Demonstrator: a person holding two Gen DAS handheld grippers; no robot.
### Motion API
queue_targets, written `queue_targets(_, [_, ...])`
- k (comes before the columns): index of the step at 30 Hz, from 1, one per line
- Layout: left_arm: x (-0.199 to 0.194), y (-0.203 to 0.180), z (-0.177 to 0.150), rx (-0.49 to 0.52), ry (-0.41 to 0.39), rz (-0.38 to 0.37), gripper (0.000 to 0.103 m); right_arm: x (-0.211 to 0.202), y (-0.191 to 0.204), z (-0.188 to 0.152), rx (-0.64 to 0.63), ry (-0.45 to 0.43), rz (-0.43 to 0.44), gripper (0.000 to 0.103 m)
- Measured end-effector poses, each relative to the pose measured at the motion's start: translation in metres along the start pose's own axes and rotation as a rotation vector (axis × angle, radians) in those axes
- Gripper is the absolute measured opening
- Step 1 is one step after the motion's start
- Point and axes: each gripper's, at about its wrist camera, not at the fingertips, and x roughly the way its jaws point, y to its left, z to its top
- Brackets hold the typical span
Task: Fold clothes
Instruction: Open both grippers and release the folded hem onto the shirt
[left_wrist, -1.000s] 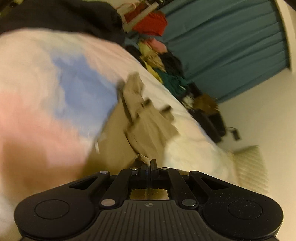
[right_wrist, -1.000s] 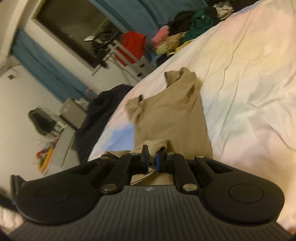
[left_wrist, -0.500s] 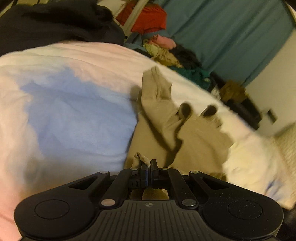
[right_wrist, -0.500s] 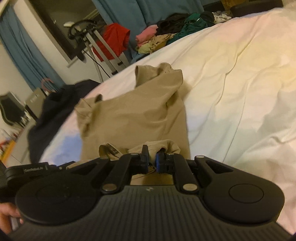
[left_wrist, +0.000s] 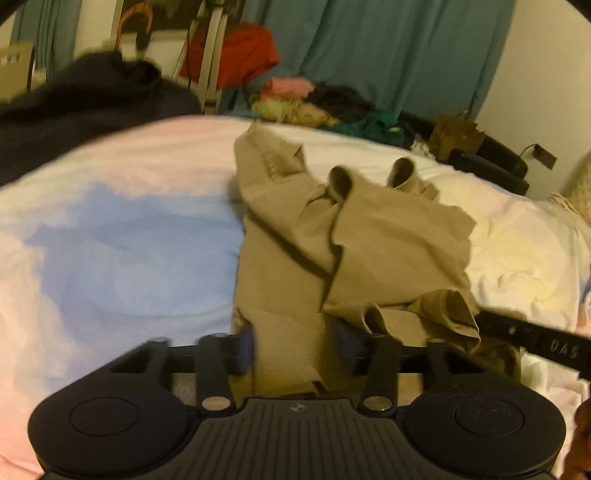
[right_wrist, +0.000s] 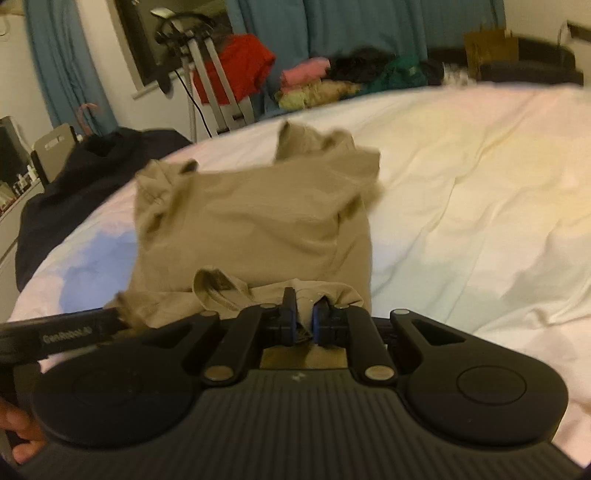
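A tan garment (left_wrist: 369, 243) lies folded over on the pastel bedsheet (left_wrist: 122, 251); it also shows in the right wrist view (right_wrist: 255, 218). My left gripper (left_wrist: 295, 349) is open, its jaws apart over the garment's near edge. My right gripper (right_wrist: 304, 319) is shut on the tan garment's near hem, cloth bunched between its jaws. The right gripper's body (left_wrist: 532, 341) reaches in at the right of the left wrist view. The left gripper's body (right_wrist: 66, 334) shows at the left of the right wrist view.
A dark garment (left_wrist: 81, 110) lies at the bed's far left corner. A pile of coloured clothes (right_wrist: 351, 77) sits beyond the bed by a blue curtain (left_wrist: 388, 48). A red cloth (right_wrist: 236, 70) hangs on a metal stand.
My left gripper has opened and let go of the tan garment's edge. Both grippers have swung level toward the bed, and the garment now lies folded over itself.
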Motion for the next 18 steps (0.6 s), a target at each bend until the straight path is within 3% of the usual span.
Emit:
queue_targets(1, [-0.007,-0.004,-0.002,0.017,-0.014,0.005,0.061,-0.007,0.004,0.000,-0.013,-0.014,-0.007,0.015])
queue_targets(2, [-0.015,-0.008,-0.005,0.034,-0.025,0.009,0.063,-0.016,0.007,-0.001,-0.028,-0.031,-0.017,0.022])
queue_targets(3, [-0.023,-0.012,-0.007,0.051,-0.036,0.013,0.069,-0.025,0.010,-0.002,-0.043,-0.048,-0.028,0.043])
queue_targets(4, [-0.031,-0.015,-0.009,0.061,-0.049,0.015,0.073,-0.034,0.012,-0.002,-0.051,-0.071,-0.028,0.058])
queue_targets(5, [-0.040,-0.017,-0.012,0.062,-0.063,0.014,0.083,-0.044,0.013,-0.003,-0.058,-0.095,-0.026,0.084])
queue_targets(6, [-0.050,-0.017,-0.013,0.063,-0.077,0.013,0.086,-0.055,0.014,-0.004,-0.062,-0.123,-0.026,0.093])
queue_targets(9, [-0.080,-0.019,-0.019,0.057,-0.101,0.010,0.092,-0.085,0.015,-0.006,-0.056,-0.175,-0.033,0.094])
queue_targets(13, [-0.113,-0.014,-0.030,-0.014,-0.054,-0.031,0.093,-0.115,0.008,-0.011,0.009,-0.182,-0.017,0.094])
queue_targets(18, [-0.134,0.011,-0.055,-0.261,0.140,-0.218,0.093,-0.134,-0.013,-0.021,0.208,-0.122,0.061,0.094])
